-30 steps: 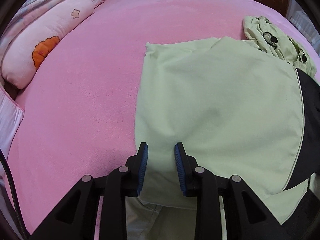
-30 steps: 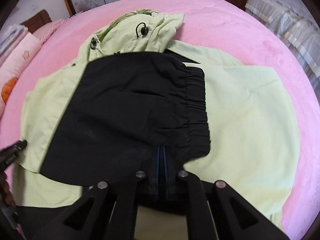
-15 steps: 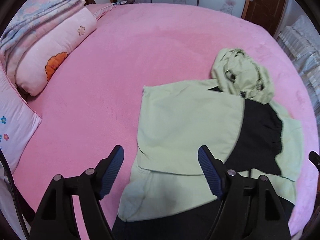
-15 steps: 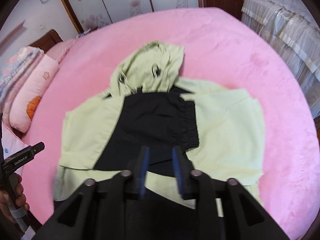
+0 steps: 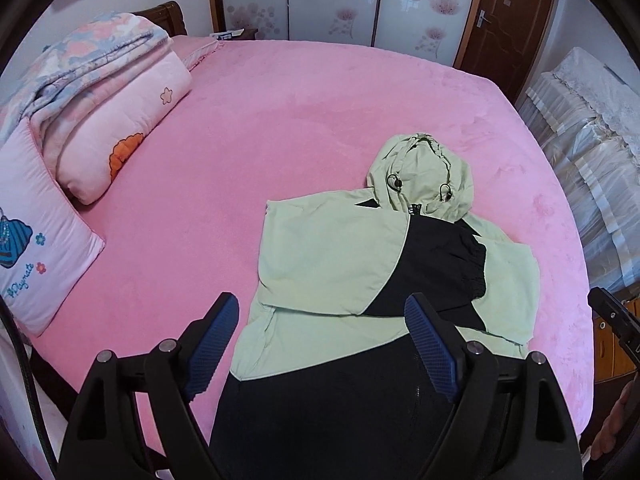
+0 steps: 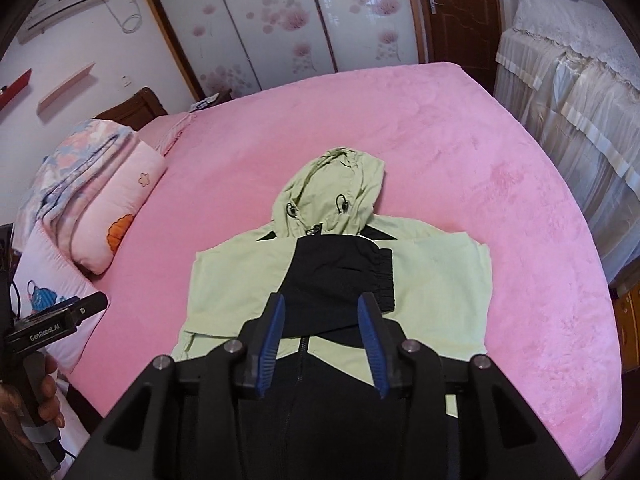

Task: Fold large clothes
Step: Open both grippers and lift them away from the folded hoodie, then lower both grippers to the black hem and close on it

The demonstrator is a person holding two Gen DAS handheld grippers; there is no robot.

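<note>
While both sleeves lie folded inward, the jacket (image 6: 432, 280) is seen lengthwise ahead, hem nearest; left gripper (image 5: 320, 344) and right gripper (image 6: 322, 344) are opening, nothing held.

Green-and-black jacket (image 5: 332, 256), pink bedspread (image 5: 280, 120)

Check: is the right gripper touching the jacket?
Apart. The right wrist view shows the right gripper opening, nothing between its pads, raised above the jacket on the bed.

place: home bedroom | evidence: pink bed (image 5: 280, 128), pillow (image 5: 36, 248), folded quilts (image 5: 100, 92), sliding wardrobe doors (image 6: 280, 20)
</note>
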